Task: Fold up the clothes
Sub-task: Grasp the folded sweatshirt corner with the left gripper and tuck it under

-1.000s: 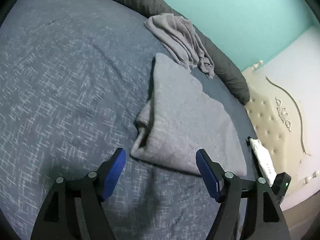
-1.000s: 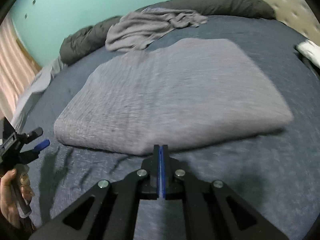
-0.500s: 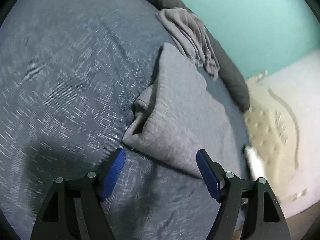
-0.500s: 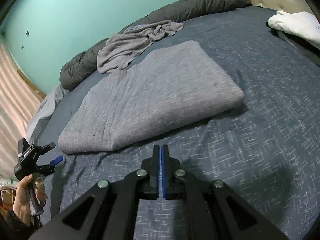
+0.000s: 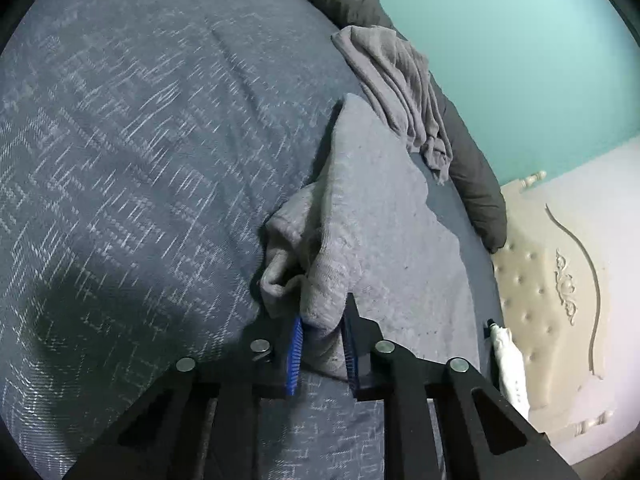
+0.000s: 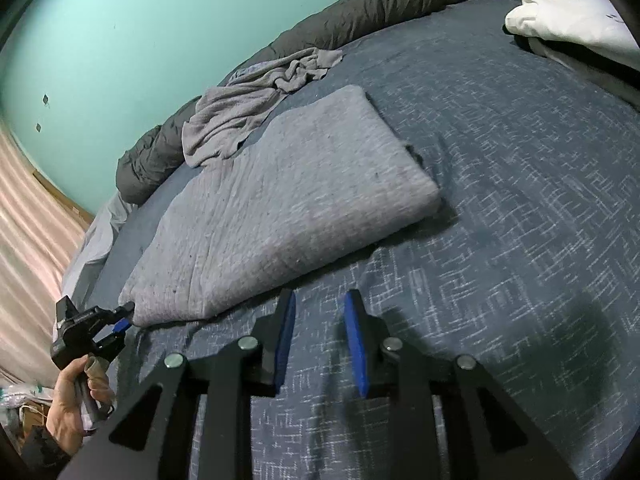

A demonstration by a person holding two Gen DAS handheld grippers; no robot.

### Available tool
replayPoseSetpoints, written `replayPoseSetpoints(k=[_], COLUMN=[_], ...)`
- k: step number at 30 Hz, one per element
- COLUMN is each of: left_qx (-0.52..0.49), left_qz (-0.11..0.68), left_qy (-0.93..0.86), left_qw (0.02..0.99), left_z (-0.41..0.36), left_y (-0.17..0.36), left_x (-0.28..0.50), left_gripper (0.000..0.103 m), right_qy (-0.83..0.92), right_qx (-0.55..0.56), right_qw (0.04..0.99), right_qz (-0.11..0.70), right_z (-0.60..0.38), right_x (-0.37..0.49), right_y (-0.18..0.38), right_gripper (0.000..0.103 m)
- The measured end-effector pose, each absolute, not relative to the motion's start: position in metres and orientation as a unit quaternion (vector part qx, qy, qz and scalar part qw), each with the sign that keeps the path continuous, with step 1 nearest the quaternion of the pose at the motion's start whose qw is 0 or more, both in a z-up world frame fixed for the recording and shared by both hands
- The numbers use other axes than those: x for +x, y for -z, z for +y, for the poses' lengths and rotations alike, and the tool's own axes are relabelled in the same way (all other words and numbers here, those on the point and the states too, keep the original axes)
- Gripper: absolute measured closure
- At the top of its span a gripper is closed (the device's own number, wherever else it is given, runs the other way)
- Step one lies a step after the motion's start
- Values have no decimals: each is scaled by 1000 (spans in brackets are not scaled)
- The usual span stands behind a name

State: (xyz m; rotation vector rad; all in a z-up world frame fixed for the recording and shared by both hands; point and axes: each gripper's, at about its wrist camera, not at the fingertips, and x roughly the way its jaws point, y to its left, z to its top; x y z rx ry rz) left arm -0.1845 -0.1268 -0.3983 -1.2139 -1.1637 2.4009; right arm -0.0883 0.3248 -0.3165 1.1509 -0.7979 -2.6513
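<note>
On bed (image 6: 520,160), folded grey garment (image 6: 288,200) lying centre; near-left corner being pinched by left tongs (image 5: 320,344). Right tongs (image 6: 320,332) being held narrowly parted, empty. Soft, limp, light; best gripped at corners.

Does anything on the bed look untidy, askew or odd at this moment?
Mostly tidy. The folded grey garment lies flat, but its near corner is bunched where the left gripper pinches it. A crumpled grey cloth lies unfolded against the dark rolled duvet. Nothing looks spilled or damaged.
</note>
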Motion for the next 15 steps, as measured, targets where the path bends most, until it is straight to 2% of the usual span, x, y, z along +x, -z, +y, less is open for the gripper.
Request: replayPoseSetpoints(k=[5, 15], left_qx=[-393, -368], left_qz=[-377, -337], left_qy=[-830, -850], left_qw=[118, 167], left_z=[-117, -67], left_y=[371, 302], left_x=[-187, -208], left_gripper=[94, 96], right_qy=[883, 879], right_qx=[370, 357], right_qw=[67, 58], right_qz=[-281, -311], right_z=[340, 365], right_x=[-86, -75], right_y=[313, 313], right_gripper=[78, 78])
